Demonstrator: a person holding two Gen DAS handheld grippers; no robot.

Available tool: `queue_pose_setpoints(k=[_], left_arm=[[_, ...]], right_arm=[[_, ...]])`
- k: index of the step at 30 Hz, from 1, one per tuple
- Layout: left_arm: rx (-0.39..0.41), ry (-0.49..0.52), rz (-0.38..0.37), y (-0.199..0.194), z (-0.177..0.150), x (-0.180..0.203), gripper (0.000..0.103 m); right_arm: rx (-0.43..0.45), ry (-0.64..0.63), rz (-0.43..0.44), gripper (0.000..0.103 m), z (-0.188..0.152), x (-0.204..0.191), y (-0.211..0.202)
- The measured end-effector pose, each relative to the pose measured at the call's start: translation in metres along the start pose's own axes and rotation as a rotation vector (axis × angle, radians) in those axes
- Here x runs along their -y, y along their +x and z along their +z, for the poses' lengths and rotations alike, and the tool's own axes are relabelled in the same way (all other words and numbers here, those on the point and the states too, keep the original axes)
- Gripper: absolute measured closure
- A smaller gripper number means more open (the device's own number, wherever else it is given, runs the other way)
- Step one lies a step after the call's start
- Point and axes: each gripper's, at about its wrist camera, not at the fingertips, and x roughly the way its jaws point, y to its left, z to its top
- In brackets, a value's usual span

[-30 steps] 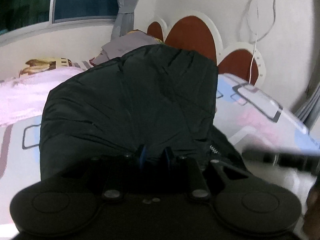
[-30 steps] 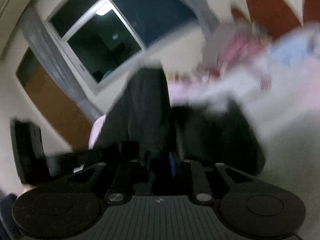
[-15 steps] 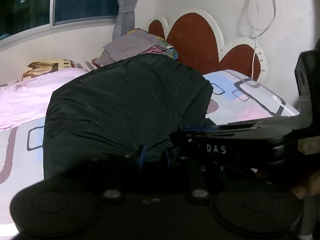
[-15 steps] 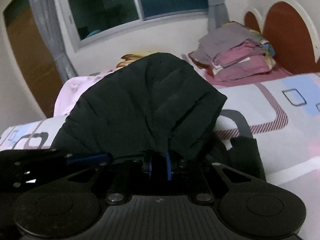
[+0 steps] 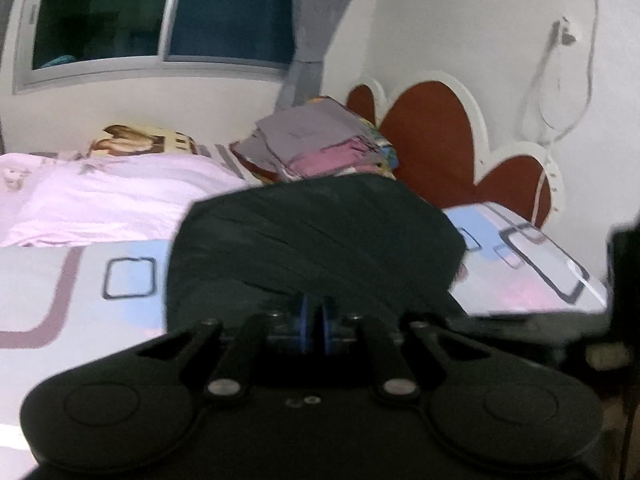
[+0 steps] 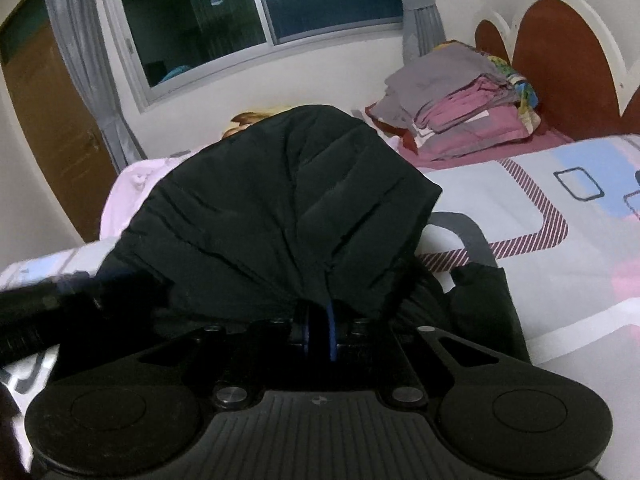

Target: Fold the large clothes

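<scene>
Black quilted fabric fills both wrist views: a large padded black jacket point(image 6: 280, 208) lies heaped on the patterned bed sheet point(image 6: 560, 248), printed with pale blue blocks, grey squares and striped maroon lines. No readable writing or brand shows in either view; the only mark is a small round emblem on the right tool's ribbed body, too small to read.

The left gripper point(image 5: 314, 316) points forward and somewhat down, its blue-edged jaws closing on a bunched fold of the jacket, with cloth gathered between them. The right gripper point(image 6: 318, 320) points down at a similar slant, its jaws likewise closing on a pinch of the same jacket, whose creases fan outward from the grip. A dark tool body crosses the lower left of the right wrist view.

Behind the jacket lie a pink quilt point(image 5: 100, 196), a stack of folded grey and pink clothes point(image 6: 460, 108) and a red scalloped headboard point(image 5: 436, 148) against the wall.
</scene>
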Motion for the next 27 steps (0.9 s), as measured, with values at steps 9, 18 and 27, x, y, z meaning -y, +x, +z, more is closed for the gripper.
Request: queue_pose_setpoints(k=[9,18,27], left_arm=[[-0.122,0.052,0.089,0.056,0.026,-0.013,0.099],[-0.163,0.066,0.116,0.060,0.024,-0.005,0.102],[-0.107,-0.038,0.086,0.094,0.001,-0.007,0.102]], right_arm=[[0.062,-0.036,-0.041,0.096,0.017,-0.009,-0.016],[-0.026,-0.135,-0.067,0.096,0.044,-0.038,0.044],[0.129,0.070,-0.002,0.103,-0.014,0.013,0.075]])
